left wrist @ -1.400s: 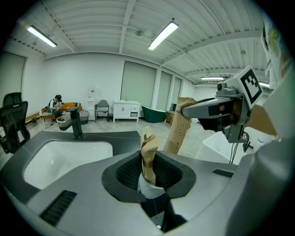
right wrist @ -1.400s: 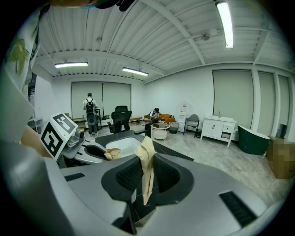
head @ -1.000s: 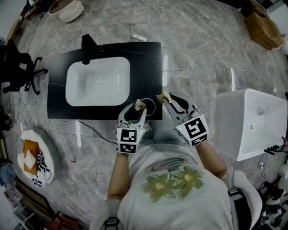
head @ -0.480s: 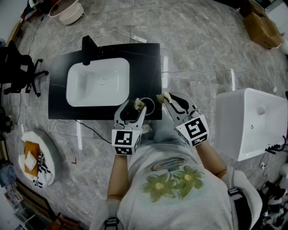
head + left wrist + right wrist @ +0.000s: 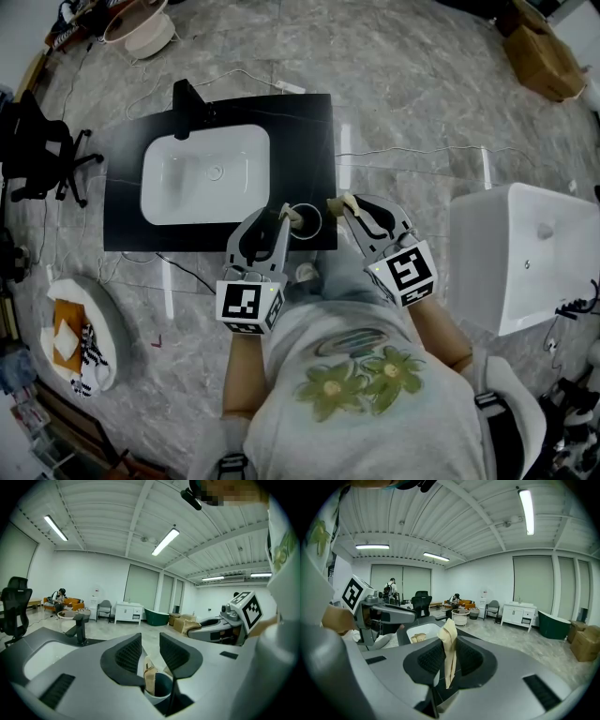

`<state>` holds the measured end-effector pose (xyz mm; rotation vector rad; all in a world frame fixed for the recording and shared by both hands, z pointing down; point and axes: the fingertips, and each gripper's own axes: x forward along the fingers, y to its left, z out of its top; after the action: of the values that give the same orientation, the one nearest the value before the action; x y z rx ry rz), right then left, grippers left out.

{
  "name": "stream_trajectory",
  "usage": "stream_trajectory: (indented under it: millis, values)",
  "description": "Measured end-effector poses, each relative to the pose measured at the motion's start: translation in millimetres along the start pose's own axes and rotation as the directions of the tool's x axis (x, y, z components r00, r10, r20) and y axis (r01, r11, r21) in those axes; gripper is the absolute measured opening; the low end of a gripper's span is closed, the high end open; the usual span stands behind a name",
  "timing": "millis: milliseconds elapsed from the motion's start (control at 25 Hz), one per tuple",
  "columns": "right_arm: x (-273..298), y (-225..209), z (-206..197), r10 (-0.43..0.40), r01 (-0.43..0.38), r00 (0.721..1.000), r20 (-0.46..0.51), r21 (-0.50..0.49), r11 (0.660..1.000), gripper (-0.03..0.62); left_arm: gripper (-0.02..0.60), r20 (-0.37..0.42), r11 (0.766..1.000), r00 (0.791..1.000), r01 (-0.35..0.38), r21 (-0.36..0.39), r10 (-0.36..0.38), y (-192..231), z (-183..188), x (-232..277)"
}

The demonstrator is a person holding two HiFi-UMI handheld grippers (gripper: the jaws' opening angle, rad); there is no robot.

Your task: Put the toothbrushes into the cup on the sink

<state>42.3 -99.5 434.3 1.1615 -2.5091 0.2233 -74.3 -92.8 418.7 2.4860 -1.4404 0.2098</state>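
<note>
When carrying the paper-wrapped toothbrush (image 5: pixel 449 656) in the right gripper (image 5: pixel 343 204) over to the cup (image 5: pixel 156 697), go slow and keep it standing up. Held tight right now, with jaws shut on its middle and the top end poking up above the pads. Just beside the cup, a little to its right, not over it yet. Move left until right above the round hole, dip the bottom end in, and let go only once inside the rim. Mind the other toothbrush (image 5: pixel 149 676) standing in the cup already - slide in next to it, not on top of it. Mind the spot too: cup near the front right corner of the black sink top (image 5: pixel 305 150), close to the edge, so no bumping. Left gripper (image 5: pixel 150 644): jaws partway apart and closing, holding nothing, with the cup and its toothbrush showing through the gap past the tips. Best kept out of the way. Counting up: two toothbrushes - one in the cup, one in the right gripper; one cup; one white sink bowl (image 5: pixel 178 178); one black tap (image 5: pixel 187 98); two grippers.
</note>
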Motion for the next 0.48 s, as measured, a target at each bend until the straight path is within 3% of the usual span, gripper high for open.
stream_trajectory:
  millis: [160,320,480]
  values:
    - [-3.2,1.1,3.1,-0.004,0.004,1.000,0.008,0.005,1.000,0.081,0.091,0.035,1.000,0.999,-0.014,-0.004,0.014,1.5,12.6,-7.3]
    - [-7.9,3.1,4.5,-0.008,0.008,1.000,0.017,0.003,1.000,0.081,0.050,0.022,0.998,0.999,-0.045,0.048,0.044,1.8,13.8,-12.8]
    - [-13.4,6.2,7.7,-0.012,0.012,1.000,0.027,-0.002,1.000,0.081,0.021,0.034,0.999,0.999,-0.009,0.051,0.007,-3.5,15.1,-21.6]
